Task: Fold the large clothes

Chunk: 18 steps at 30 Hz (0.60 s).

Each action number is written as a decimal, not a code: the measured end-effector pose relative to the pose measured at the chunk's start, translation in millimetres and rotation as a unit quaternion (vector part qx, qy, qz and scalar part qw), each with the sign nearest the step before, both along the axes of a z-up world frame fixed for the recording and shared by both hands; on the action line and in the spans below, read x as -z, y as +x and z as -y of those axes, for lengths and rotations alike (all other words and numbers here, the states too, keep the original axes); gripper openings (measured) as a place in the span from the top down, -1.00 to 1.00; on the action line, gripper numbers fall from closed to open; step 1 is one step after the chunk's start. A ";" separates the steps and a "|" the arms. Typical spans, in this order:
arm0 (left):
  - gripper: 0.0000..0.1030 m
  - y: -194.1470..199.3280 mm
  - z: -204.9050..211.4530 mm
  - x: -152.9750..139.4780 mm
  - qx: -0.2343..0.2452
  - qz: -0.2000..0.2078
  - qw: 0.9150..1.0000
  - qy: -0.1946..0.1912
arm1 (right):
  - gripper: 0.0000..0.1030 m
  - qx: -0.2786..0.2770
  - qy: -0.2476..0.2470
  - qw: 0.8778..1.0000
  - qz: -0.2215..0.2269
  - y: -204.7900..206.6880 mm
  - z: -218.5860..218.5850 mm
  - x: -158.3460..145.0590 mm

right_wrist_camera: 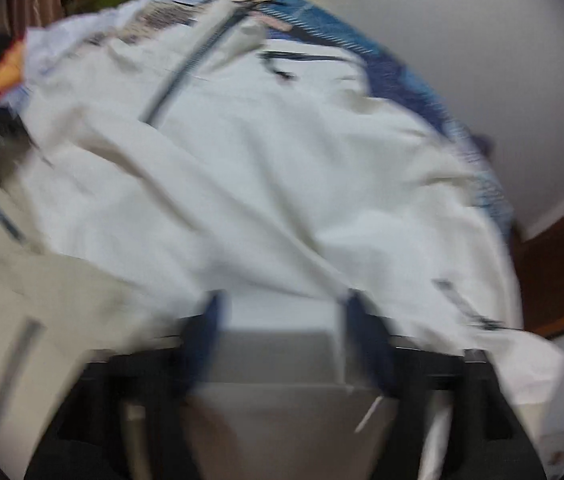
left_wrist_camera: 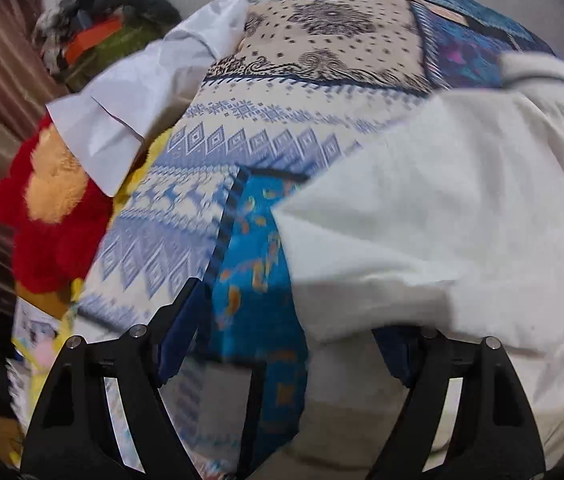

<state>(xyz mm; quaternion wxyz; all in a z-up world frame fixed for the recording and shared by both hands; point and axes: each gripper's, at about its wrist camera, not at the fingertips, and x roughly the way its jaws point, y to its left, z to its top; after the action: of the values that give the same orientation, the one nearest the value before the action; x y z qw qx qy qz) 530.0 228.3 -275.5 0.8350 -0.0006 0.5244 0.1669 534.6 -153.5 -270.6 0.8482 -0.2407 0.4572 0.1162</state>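
While spread flat, white garment (right_wrist_camera: pixel 242 168) lengthwise along patterned bedspread (left_wrist_camera: pixel 202 184).

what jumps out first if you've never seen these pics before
The big white garment fills most of the right wrist view, rumpled and blurred, with a dark zipper line running up its upper left. In the left wrist view it covers the right side, over a loud blue and beige patterned bedspread. At that view's left edge sits a bright red and yellow plush toy, partly under a pale sleeve.
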 end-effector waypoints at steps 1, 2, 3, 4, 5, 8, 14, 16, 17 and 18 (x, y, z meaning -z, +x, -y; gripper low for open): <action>-0.67 6.0 -4.0 1.7 -0.010 0.001 1.000 -0.011 | -0.79 -0.001 -0.013 1.000 0.016 -1.9 6.9 2.8; -0.70 10.7 -7.1 2.3 -0.019 0.004 1.000 -0.017 | -0.81 -0.005 -0.005 1.000 0.014 -2.3 12.4 5.7; -0.71 12.7 -9.6 1.3 -0.027 0.009 0.999 -0.024 | -0.81 -0.002 0.016 1.000 0.006 -1.6 21.6 6.6; -0.71 15.7 -13.4 -0.7 -0.033 0.013 0.999 -0.037 | -0.81 0.004 0.029 1.000 -0.001 -0.3 28.3 7.0; -0.71 16.6 -15.3 -2.5 -0.037 0.014 0.998 -0.046 | -0.81 0.007 0.038 0.999 -0.007 -0.2 34.2 6.8; -0.71 11.9 -28.4 -11.7 -0.047 0.020 0.996 -0.071 | -0.81 -0.001 0.031 1.000 0.001 -5.9 37.2 7.6; -0.72 -29.5 -30.2 -47.8 -0.013 0.040 0.998 -0.049 | -0.81 -0.005 0.050 0.999 -0.014 -9.3 40.6 -0.7; -0.72 -48.5 -25.3 -59.3 0.007 0.048 0.998 -0.028 | -0.81 -0.002 0.063 0.998 -0.018 -8.2 43.7 -8.6; -0.72 -56.6 -24.9 -63.2 0.011 0.049 0.998 -0.025 | -0.81 0.000 0.071 0.997 -0.017 -10.2 44.0 -14.6; -0.72 -65.5 -25.7 -65.8 0.012 0.048 0.998 -0.027 | -0.81 0.002 0.079 0.997 -0.016 -12.2 44.0 -20.8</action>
<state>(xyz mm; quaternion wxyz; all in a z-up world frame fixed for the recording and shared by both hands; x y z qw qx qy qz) 464.5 254.0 -209.7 0.8606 -0.0253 0.4883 0.1427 522.5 -197.5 -249.7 0.8571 -0.1705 0.4610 0.1541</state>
